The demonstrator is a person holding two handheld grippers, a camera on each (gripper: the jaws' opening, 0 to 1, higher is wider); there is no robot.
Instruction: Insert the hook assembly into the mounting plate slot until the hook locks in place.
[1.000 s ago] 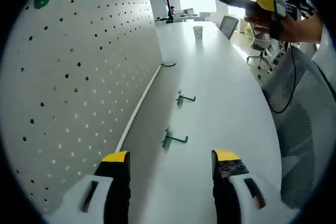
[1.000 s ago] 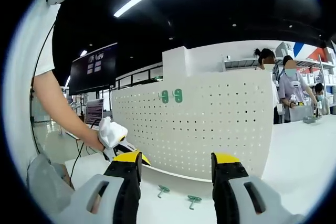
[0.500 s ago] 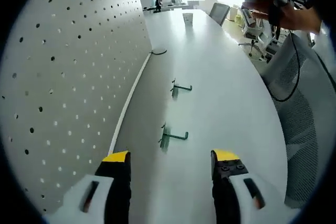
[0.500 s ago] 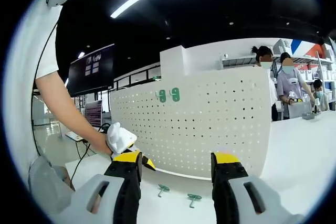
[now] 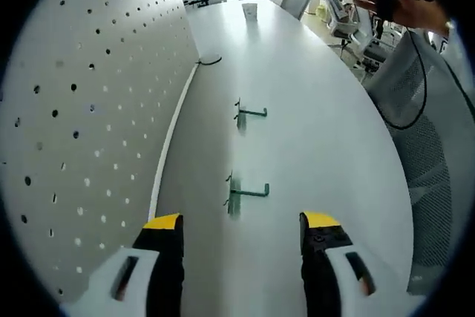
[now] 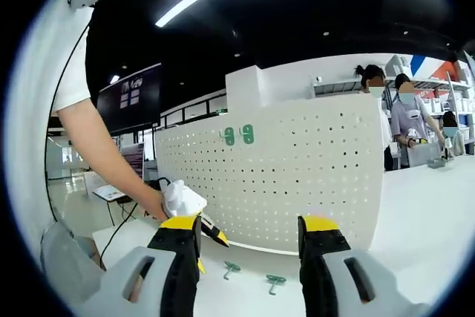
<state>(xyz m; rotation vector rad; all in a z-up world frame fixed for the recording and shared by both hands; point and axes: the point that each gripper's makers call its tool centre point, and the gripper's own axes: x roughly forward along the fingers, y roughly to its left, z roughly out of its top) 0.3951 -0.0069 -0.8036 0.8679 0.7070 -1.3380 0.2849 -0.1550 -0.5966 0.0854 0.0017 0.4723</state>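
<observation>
Both hand-held grippers are agape and empty: left hand-held gripper hovers just short of the near hook lying flat on the tabletop beside the pegboard. Thin hook could skid or rotate when pinched. Right hand-held gripper is held high, well clear.

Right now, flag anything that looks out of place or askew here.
Two green hooks, the near hook and far hook, lie loose on the white table rather than mounted on the pegboard, where two green hooks already hang. Nothing looks damaged or spilled. Both grippers are open and empty.
</observation>
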